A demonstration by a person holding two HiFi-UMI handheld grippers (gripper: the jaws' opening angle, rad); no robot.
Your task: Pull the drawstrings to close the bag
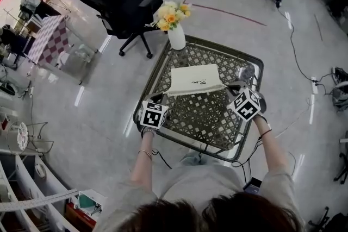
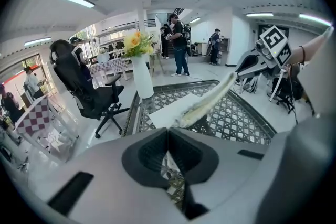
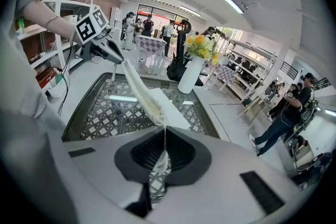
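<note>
Two drawstrings (image 3: pixel 165 139) are pinched tight, one in the left gripper (image 2: pixel 168 155) and one in the right gripper (image 3: pixel 164 157), apparently so that pulling apart cinches the cream bag (image 1: pixel 194 79), whose mouth stretches between them over a metal lattice table (image 1: pixel 201 117) with a flower vase (image 1: pixel 176 36), on a glossy workshop floor (image 1: pixel 109 95).

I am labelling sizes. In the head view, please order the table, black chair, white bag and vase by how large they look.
Largest to smallest: table, black chair, white bag, vase. The chair stands farther from the camera, so its true size is unsure.
</note>
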